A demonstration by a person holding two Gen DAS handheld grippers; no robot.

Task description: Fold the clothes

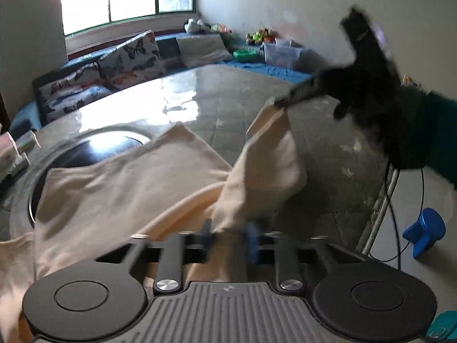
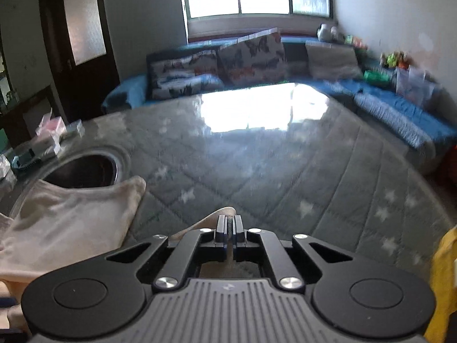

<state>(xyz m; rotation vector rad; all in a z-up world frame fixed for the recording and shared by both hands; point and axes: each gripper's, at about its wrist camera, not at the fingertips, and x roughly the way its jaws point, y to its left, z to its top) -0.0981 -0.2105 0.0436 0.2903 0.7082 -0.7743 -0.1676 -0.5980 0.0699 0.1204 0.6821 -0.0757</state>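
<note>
I am holding the cream garment (image 1: 128,188) with both grippers over the table (image 1: 234,105), which is covered with a grey quilted cloth with small stars. My left gripper (image 1: 228,240) is closing its two fingers on a fold of the fabric near me; this part is blurred, so I think the fingers are pressing the cloth, but the edge is not sharp. My right gripper (image 2: 230,225) is clamping a thin edge of the same garment, with the fingers together, and in the left view it is lifting one corner above the table. The rest of the garment is lying beside the round dark basin (image 2: 82,171) sunk in the table; I am seeing nothing inside it. Some small boxes (image 2: 51,134) are standing behind the basin, and their writing is too blurred to read.
</note>
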